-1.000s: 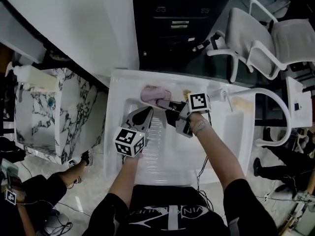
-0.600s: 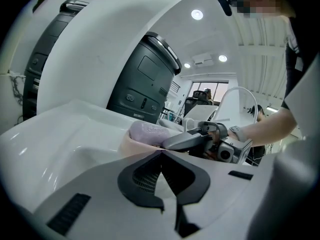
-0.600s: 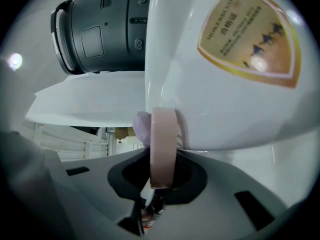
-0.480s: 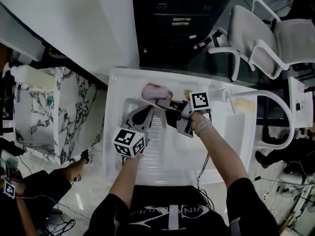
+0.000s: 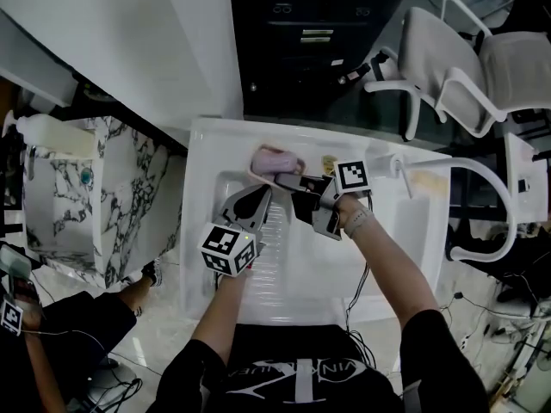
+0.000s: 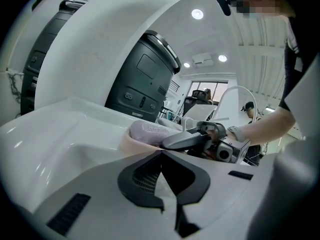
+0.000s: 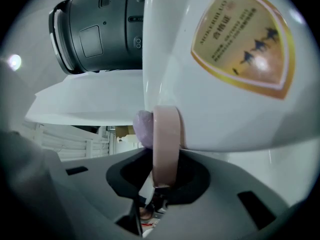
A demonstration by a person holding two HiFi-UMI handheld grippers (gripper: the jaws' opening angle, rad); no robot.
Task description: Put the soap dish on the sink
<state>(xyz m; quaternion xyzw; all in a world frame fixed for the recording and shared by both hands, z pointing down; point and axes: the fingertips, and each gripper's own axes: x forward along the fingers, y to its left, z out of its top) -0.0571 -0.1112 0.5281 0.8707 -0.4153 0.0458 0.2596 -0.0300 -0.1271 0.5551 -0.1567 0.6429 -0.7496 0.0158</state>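
Observation:
The pink soap dish (image 5: 274,163) carries a purple soap bar (image 5: 269,156) and rests on the back rim of the white sink (image 5: 207,144). My right gripper (image 5: 287,181) reaches it from the right. In the right gripper view the dish's rim (image 7: 165,144) stands between the jaws of my right gripper (image 7: 161,181). The jaws are opening, and a slit shows at the rim's left side. My left gripper (image 5: 261,194) hovers over the basin just in front of the dish, shut and empty. The left gripper view shows the dish (image 6: 131,143), the soap (image 6: 150,132) and the right gripper (image 6: 187,140) ahead.
A gold sticker (image 7: 245,39) marks the sink wall next to the dish. A dark cabinet (image 5: 314,41) stands behind the sink, and white chairs (image 5: 465,67) at the back right. A marble-patterned unit (image 5: 95,196) is at the left. A person crouches at the lower left (image 5: 52,334).

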